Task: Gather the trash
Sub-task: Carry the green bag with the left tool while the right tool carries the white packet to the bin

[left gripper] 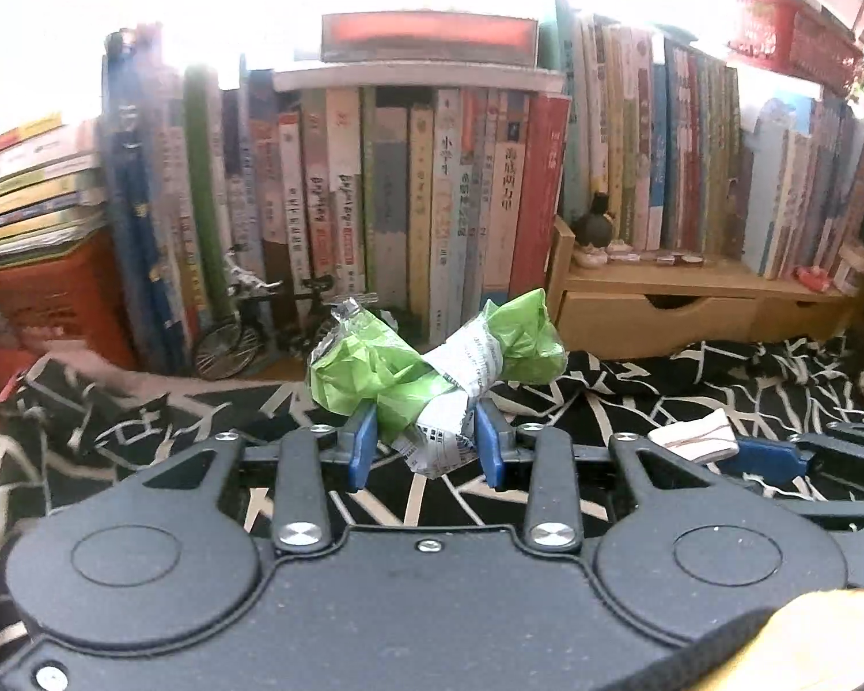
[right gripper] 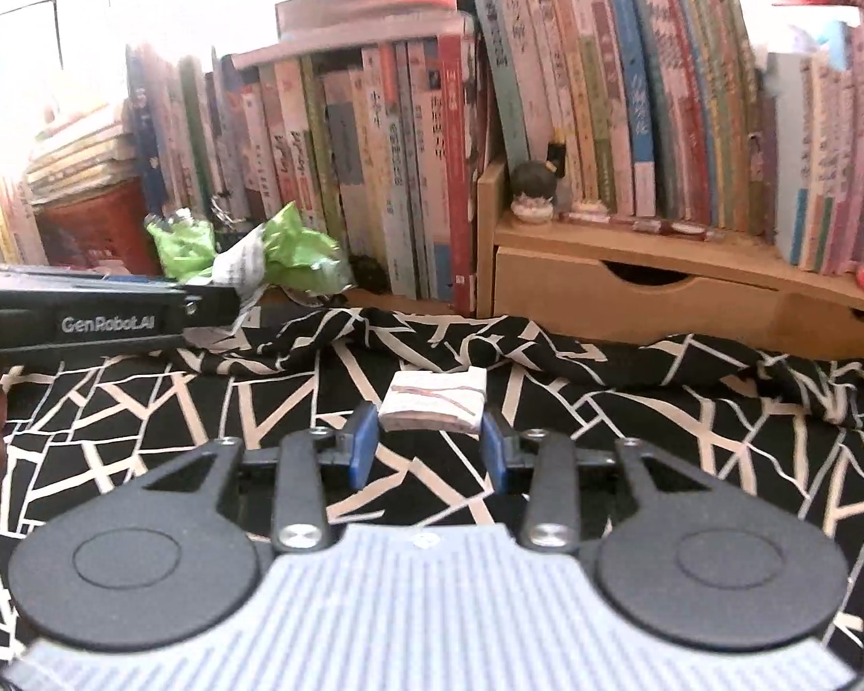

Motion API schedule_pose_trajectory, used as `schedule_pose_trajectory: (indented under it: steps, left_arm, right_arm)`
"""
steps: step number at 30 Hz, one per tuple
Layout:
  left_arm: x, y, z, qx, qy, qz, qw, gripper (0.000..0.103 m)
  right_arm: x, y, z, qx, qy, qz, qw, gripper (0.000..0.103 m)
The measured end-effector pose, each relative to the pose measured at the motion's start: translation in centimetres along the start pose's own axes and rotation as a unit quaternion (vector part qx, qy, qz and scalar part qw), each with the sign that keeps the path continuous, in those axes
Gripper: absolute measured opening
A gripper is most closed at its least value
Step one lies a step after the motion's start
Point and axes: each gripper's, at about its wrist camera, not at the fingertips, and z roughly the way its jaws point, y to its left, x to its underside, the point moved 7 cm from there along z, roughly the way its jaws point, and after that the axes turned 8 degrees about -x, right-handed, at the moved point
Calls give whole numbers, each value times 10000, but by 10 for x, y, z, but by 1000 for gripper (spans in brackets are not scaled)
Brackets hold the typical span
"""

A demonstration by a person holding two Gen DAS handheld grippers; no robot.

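Observation:
My left gripper (left gripper: 426,437) is shut on a crumpled green and white wrapper (left gripper: 432,363), held up above the black and white patterned cloth (left gripper: 144,432). The same wrapper (right gripper: 247,253) shows at the left of the right wrist view, sticking out of the left gripper's black body (right gripper: 86,305). My right gripper (right gripper: 426,437) is shut on a small folded white packet with brown lines (right gripper: 432,397), its blue pads (right gripper: 364,440) pressing the packet's two sides. That packet (left gripper: 694,436) also appears at the right edge of the left wrist view, between the right gripper's fingers.
A row of upright books (left gripper: 420,196) lines the back. A wooden shelf with drawers (right gripper: 633,293) stands at the right, with small figurines (right gripper: 533,190) on it. A miniature bicycle (left gripper: 242,322) and an orange crate (left gripper: 46,299) sit at the left.

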Motion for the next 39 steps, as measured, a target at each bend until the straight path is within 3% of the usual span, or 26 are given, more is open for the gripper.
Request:
schedule_pose_trajectory:
  steps: [18,39]
  left_arm:
    - [20,57,-171,-235,-809,3,9964,34]
    - [89,140,-360,-556,-1459,-373,9870,34]
  right_arm:
    - [-3,48,-144,230,-780,-146,9966,43]
    - [58,139,-267,157,-1229,-214,9921,43]
